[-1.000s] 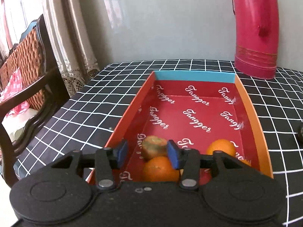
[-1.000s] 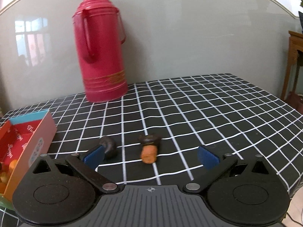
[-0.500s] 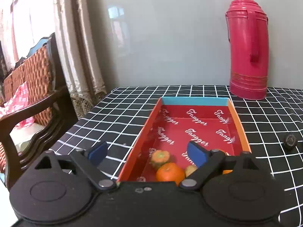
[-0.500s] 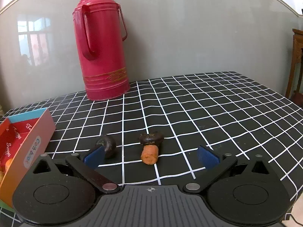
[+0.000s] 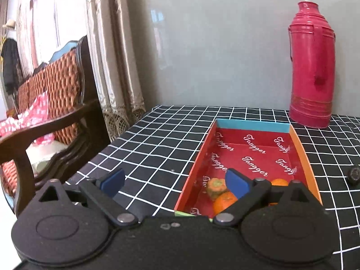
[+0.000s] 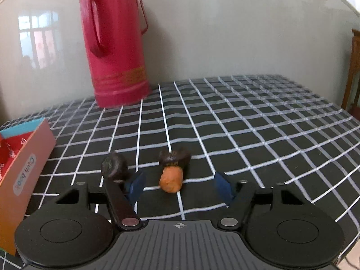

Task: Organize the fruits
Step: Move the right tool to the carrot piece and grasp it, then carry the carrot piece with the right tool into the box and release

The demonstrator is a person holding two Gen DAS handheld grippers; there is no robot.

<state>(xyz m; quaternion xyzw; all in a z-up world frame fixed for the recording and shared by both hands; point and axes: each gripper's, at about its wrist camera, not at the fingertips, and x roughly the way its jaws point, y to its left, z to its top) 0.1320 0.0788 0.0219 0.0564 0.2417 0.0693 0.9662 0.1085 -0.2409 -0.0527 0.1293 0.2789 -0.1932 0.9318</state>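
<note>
A red box with an orange rim [image 5: 303,155] lies on the checked table and holds two oranges [image 5: 225,201], a greenish-orange fruit [image 5: 215,186] and more behind my finger. My left gripper [image 5: 174,181] is open and empty, raised above the box's near left corner. In the right wrist view an orange fruit with a dark cap [image 6: 172,173] lies on the table, with a dark round fruit [image 6: 113,165] to its left. My right gripper [image 6: 180,186] is open and empty, low over the table, with the orange fruit between its fingers. The box's end [image 6: 24,171] shows at the left.
A tall red thermos [image 5: 311,67] stands at the back by the wall, also in the right wrist view [image 6: 114,45]. A wooden chair [image 5: 45,117] and curtains are left of the table. A dark fruit [image 5: 353,175] lies right of the box.
My left gripper has opened wide, let go of the greenish fruit into the box, and drawn back and up to the left. My right gripper has moved forward around the orange fruit, narrowing a little.
</note>
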